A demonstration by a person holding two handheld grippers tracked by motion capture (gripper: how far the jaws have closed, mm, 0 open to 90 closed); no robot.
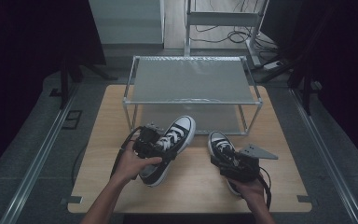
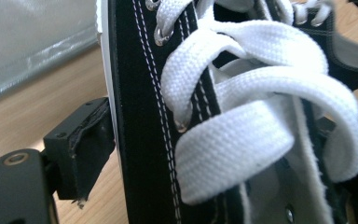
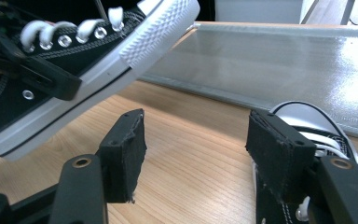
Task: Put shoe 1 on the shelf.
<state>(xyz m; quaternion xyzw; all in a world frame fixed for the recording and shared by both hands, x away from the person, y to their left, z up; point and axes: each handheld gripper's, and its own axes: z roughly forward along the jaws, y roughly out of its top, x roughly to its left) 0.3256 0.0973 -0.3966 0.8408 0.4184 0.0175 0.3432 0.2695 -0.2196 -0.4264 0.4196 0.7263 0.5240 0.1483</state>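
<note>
The left shoe [image 1: 170, 144], a black canvas sneaker with white laces and white toe cap, is off the counter [image 1: 121, 135]: the right gripper view shows its sole tilted in the air with the toe raised toward the rack. The left gripper [image 1: 154, 143] is clamped on the shoe's side wall near the lace eyelets; in the left gripper view one black pad presses the outer canvas while the other jaw is hidden behind the laces. The second shoe [image 1: 220, 145] rests flat on the counter at the right, toe pointing to the far side. The right gripper [image 1: 233, 163] sits over its heel end with jaws spread; the right gripper view shows one pad beside the shoe's collar and the other over bare wood, so nothing is gripped there. Beyond both shoes stands the two-tier metal rack [image 1: 193, 79], its upper and lower shelves bare. Judgement: the work appears to be placing the pair on the rack. The first shoe is lifted but not placed; the second is not yet grasped. Both placements remain outstanding.
</note>
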